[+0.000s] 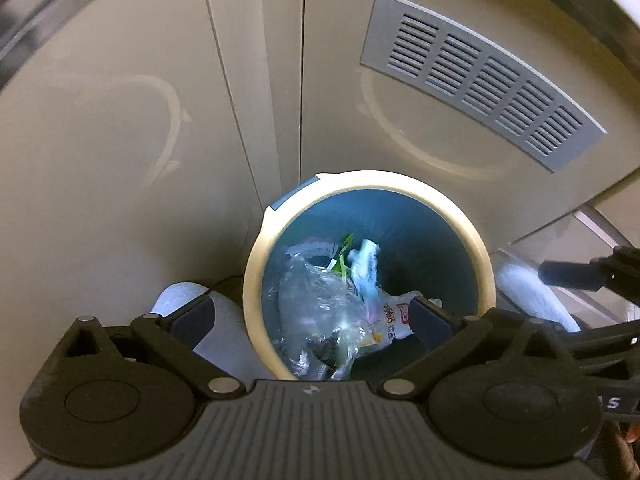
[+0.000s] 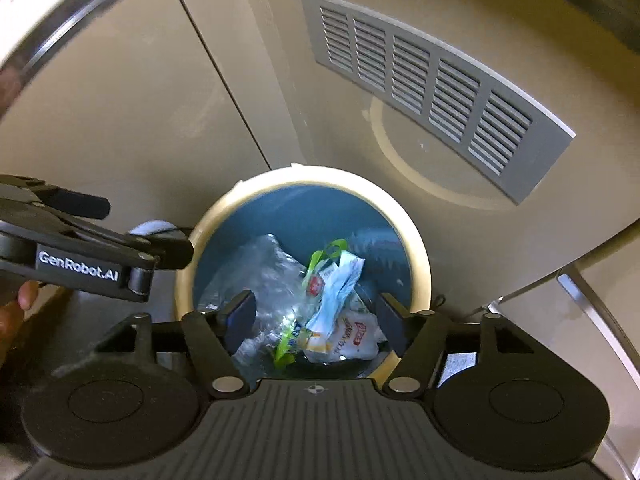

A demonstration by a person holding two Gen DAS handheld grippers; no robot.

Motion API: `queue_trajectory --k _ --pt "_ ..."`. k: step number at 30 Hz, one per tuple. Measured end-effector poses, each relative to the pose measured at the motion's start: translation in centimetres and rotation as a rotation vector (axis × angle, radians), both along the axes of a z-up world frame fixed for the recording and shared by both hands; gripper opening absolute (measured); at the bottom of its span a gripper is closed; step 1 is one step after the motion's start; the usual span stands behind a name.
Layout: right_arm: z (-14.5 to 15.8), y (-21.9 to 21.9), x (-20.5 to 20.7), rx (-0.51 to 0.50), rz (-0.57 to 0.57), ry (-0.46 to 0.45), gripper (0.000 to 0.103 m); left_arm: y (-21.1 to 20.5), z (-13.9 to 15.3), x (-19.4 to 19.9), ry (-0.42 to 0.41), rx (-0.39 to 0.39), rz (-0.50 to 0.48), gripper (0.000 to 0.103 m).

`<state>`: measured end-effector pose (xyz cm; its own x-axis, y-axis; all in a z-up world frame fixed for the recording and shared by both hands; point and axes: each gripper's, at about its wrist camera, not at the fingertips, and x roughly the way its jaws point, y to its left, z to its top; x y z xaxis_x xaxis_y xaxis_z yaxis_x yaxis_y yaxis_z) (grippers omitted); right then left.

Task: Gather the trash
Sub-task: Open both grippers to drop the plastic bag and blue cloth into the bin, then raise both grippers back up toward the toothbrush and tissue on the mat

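Note:
A round blue trash bin with a cream rim (image 1: 256, 280) stands on the floor against a beige cabinet; it also shows in the right wrist view (image 2: 422, 256). Inside lie crumpled clear plastic (image 1: 316, 300), a white and blue wrapper (image 1: 366, 268) and a white snack packet (image 1: 394, 320); the same trash (image 2: 332, 304) shows in the right wrist view. My left gripper (image 1: 312, 316) is open and empty above the bin's left side. My right gripper (image 2: 316, 316) is open and empty above the bin's mouth. The left gripper's body (image 2: 80, 256) shows at the left of the right wrist view.
A grey vent grille (image 1: 480, 76) sits on the cabinet door behind the bin, also in the right wrist view (image 2: 432, 80). A white rolled object (image 1: 224, 332) lies left of the bin and another (image 1: 532, 292) lies to its right by a clear container (image 1: 596, 308).

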<state>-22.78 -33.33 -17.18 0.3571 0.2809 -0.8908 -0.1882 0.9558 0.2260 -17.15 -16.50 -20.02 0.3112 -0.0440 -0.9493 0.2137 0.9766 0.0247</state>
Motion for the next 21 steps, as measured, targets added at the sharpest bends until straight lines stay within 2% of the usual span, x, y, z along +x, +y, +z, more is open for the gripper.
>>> queue_trajectory --k 4,10,15,21 --pt "2.2 0.2 -1.3 0.002 0.021 -0.075 0.085 0.5 2.0 -1.5 -0.047 0.002 0.004 0.103" --pt "4.1 1.6 -3.0 -0.055 0.084 -0.170 0.094 0.9 4.4 -3.6 -0.117 0.008 0.013 0.103" --pt "4.3 2.4 -3.4 -0.079 0.112 -0.191 0.098 0.6 5.3 -4.2 -0.139 0.024 -0.002 0.103" --pt "4.1 1.7 -3.2 -0.068 0.073 -0.183 0.099 0.0 5.7 -4.7 -0.159 0.039 -0.042 0.103"
